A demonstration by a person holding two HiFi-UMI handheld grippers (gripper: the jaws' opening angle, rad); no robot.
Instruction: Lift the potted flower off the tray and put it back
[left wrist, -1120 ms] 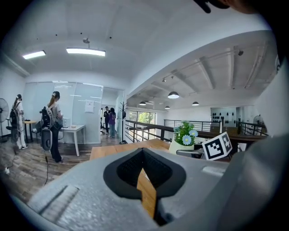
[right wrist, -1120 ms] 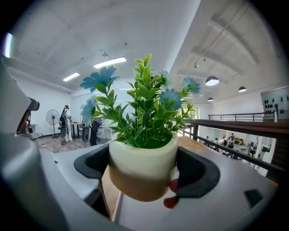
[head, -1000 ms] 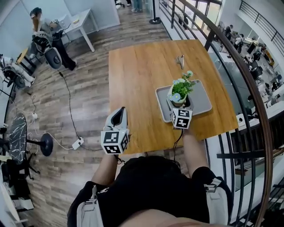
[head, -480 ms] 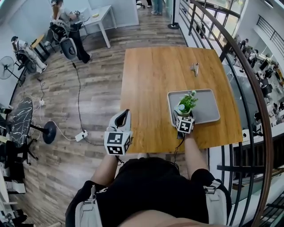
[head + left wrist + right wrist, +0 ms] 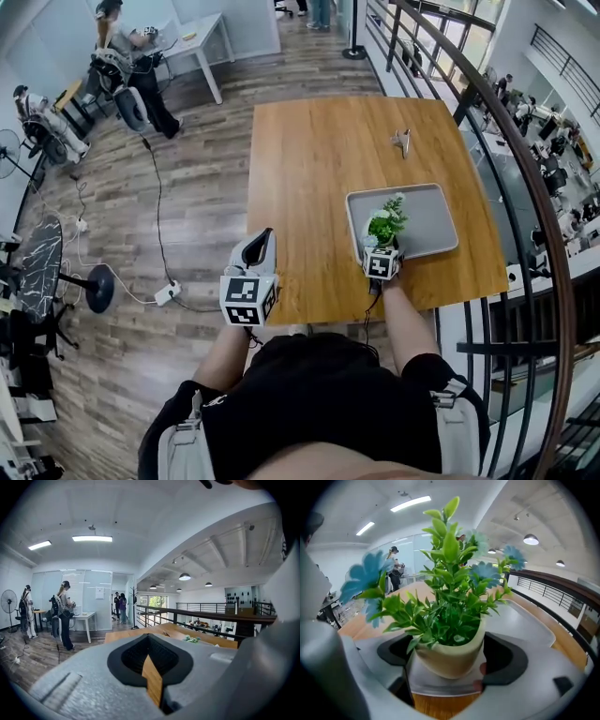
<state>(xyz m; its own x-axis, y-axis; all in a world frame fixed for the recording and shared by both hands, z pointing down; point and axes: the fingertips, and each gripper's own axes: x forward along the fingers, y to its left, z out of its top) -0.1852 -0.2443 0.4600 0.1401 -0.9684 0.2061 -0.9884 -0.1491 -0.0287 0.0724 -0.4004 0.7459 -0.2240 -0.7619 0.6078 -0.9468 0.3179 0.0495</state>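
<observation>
The potted flower (image 5: 385, 225), a cream pot with green leaves and pale blue blossoms, stands upright at the near left corner of the grey tray (image 5: 427, 220). My right gripper (image 5: 381, 247) is shut on the pot (image 5: 450, 660), its dark pads against both sides. The pot's base sits low over the tray's (image 5: 520, 620) near rim; I cannot tell whether it touches. My left gripper (image 5: 263, 236) hangs off the table's near left edge, shut on nothing (image 5: 150, 641).
A small metal object (image 5: 403, 141) lies on the wooden table (image 5: 309, 169) beyond the tray. A dark railing (image 5: 525, 187) runs along the right. On the floor at left are a cable and power strip (image 5: 165, 295); people stand by a white desk (image 5: 202, 37).
The pot has gone down from a raised position to the tray's near left corner, with my right gripper still round it. The left gripper has stayed put.
</observation>
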